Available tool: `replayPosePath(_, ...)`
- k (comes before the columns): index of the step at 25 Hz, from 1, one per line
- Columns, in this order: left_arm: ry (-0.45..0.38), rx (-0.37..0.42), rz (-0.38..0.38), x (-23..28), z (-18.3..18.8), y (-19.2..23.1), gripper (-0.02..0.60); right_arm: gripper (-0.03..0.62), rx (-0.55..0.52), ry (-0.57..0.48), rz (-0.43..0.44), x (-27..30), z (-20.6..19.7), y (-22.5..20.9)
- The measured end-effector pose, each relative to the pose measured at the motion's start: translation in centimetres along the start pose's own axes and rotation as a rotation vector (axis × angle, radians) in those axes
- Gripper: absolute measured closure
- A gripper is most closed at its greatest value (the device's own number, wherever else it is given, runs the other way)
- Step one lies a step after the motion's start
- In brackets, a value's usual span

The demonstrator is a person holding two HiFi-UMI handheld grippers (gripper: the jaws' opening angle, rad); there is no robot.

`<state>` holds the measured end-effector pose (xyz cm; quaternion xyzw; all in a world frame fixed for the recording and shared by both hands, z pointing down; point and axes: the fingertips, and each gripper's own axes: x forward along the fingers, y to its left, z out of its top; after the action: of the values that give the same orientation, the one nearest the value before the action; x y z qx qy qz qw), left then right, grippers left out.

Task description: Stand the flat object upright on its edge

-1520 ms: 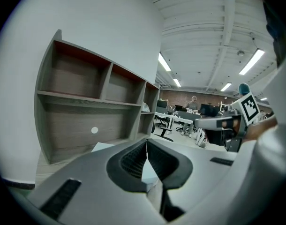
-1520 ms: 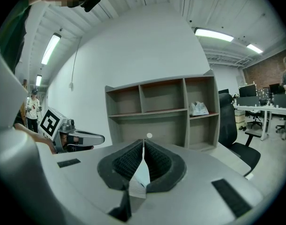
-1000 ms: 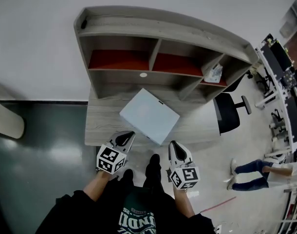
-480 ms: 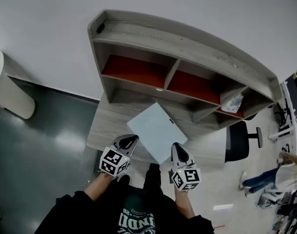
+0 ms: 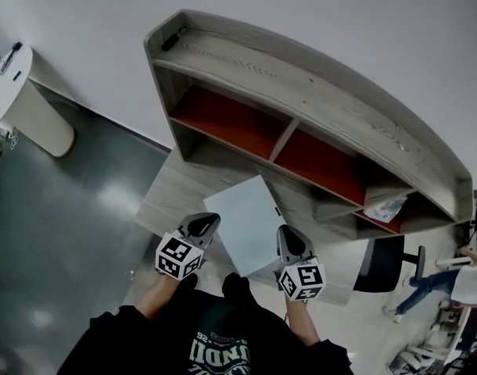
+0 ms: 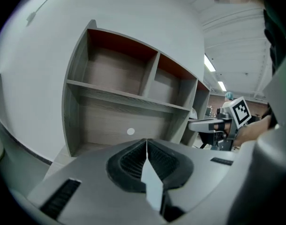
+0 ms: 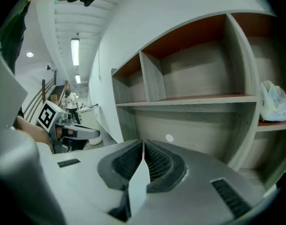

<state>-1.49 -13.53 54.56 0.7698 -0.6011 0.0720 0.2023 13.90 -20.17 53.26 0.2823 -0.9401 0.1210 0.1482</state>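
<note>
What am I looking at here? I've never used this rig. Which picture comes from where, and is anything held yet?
There is no robot: a person holds a two-jaw tool in each hand. The head view looks down from the person's head and shows the left gripper and the right gripper. The other two views ride on the grippers and look along their jaws. A pale flat panel lies on the wooden desk, below a shelf unit. Both grippers are shut and hold nothing, one at each side of the panel's near end.
</note>
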Motion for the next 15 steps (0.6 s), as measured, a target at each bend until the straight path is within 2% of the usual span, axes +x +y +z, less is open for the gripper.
replayPosePath(10,0.008,-0.082,0.139,0.9,-1.8,0.6,0.565,0.556,-0.053,0.107,0.163,3.0,-2.0,-3.0)
replayPosePath(15,-0.012,-0.156,0.174,1.0,-2.7,0.5,0.565,0.556,-0.031,0.142,0.271,4.5,-3.1,-3.3)
